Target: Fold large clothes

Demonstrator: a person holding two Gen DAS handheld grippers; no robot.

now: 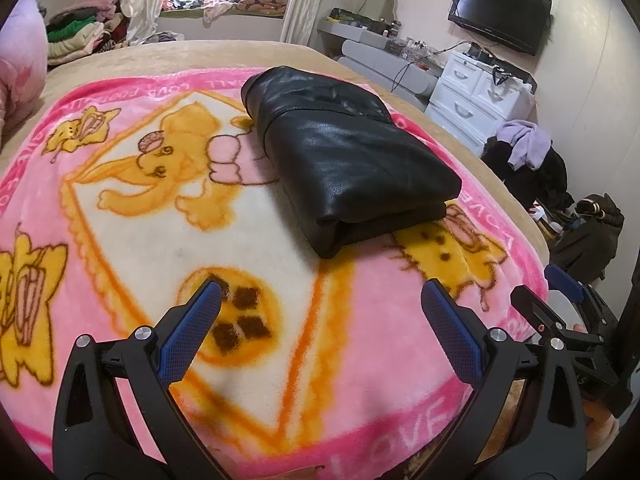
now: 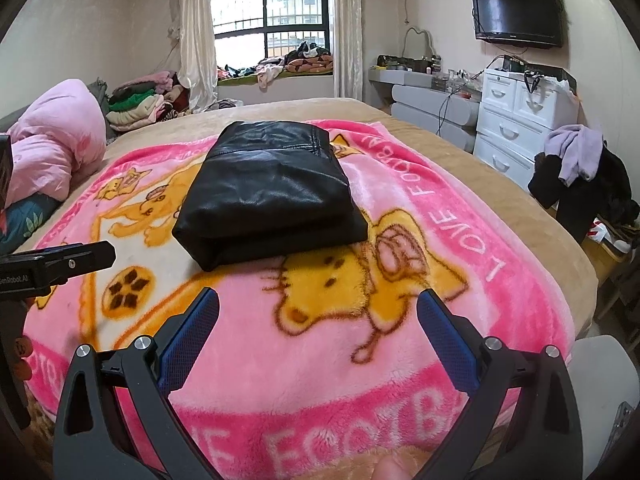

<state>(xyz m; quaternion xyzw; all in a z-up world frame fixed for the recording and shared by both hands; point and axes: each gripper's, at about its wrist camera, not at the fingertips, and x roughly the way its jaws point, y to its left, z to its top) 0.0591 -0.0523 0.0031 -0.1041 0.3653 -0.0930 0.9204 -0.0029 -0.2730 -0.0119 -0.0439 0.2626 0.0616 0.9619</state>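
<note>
**Black leather garment lies folded; both claws hang empty above the blanket**

The folding step looks finished, or very nearly so. The glossy black leather garment [image 1: 344, 160] lies as a compact, layered rectangle on the pink plush cartoon-print blanket [image 1: 360, 360] that covers the tan-sheeted bed [image 1: 224, 50]. It sits toward the far right part of the blanket in the left wrist view and near the middle, well beyond the claw tips, in the right wrist view. Its near edge shows stacked layers, with a rounded fold at the near left corner.

The left claw [image 1: 321, 302] is released, its blue-padded fingers [image 1: 192, 332] spread wide and gripping nothing, above the near part of the blanket. The right claw [image 2: 318, 310] is likewise spread and empty, well short of the garment. The body of the other gripper shows at the edge of each view, so the two are side by side.

As a judgement, what remains is either a tidy-up, pressing the top layer flat and squaring the edges, or moving the bundle aside and fetching another piece. Either calls for reaching forward past the near blanket; the leather looks stiff and slippery, so layers could slide apart if it is lifted from one side only.

As for containers, a white plastic drawer unit [image 2: 516, 120] stands at the far right, its drawers shut; their contents cannot be seen.
</note>
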